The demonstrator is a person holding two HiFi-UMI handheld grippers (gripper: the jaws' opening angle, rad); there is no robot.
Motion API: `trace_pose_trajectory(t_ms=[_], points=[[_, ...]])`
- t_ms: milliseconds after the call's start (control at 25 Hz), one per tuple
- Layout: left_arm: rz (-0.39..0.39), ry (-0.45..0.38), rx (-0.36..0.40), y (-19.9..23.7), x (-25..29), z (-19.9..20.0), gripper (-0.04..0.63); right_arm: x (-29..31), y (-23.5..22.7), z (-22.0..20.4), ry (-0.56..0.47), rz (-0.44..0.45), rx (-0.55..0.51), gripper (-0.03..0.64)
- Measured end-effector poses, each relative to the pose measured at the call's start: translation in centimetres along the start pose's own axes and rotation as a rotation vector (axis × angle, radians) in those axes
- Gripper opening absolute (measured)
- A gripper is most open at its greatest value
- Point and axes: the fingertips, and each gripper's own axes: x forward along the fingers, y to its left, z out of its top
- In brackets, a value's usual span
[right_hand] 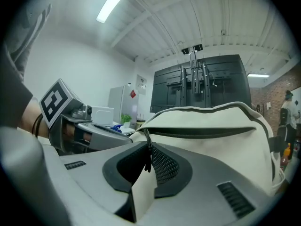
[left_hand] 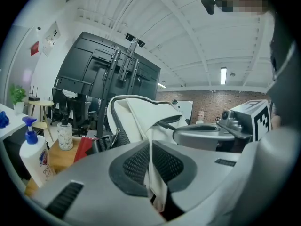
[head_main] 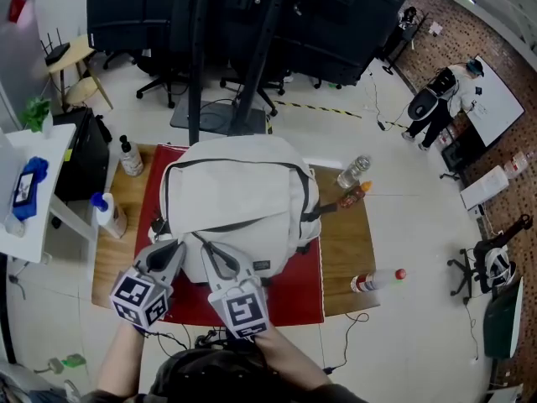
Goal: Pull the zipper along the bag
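The zipper (right_hand: 202, 132) runs as a dark line across the white bag (head_main: 239, 187), just ahead of the right jaws. Its little dark zipper pull (right_hand: 147, 158) hangs right between their pads.

So the right gripper (right_hand: 148, 147) has its jaws narrowed down on that pull, with pale bag fabric showing in the gap below it. Looks to me like the grab for the actual slide.

The left gripper (left_hand: 151, 145) is doing the boring but necessary job. Its jaws are pinched nearly together on a fabric fold (left_hand: 155, 182) of the bag, and the cloth runs out from between the pads toward the rest of the pack. My guess is that's the anchor. A soft bag would just bunch up and drag along with the slider if nobody held the cloth taut near the start of the track.

The bag itself sits upright-ish straight in front of both pairs of jaws, on a red mat (head_main: 294, 296) on the wooden surface (head_main: 340, 250). That probably helps stop it skating around.

Pose-wise, both grippers sit side by side, close together at the near edge of the bag. They point roughly level with a slight downward tilt, marker cubes back toward the person. The left forearm (head_main: 117, 368) and right forearm (head_main: 289, 363) come in from below in the head view, angled in toward each other.
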Motion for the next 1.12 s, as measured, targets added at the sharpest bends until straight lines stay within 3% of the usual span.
trace_pose_trajectory(t_ms=[480,1120], points=[[0.044,-0.03,0.007,-0.8,-0.4,0.3,0.048,-1.2,-3.8,0.9,-0.023,-0.06,-0.069,0.053],[0.088,-0.022,0.002,-1.0,0.0,0.3,0.048,-7.8,-18.0,0.2,-0.028,-0.387,-0.059,0.054]])
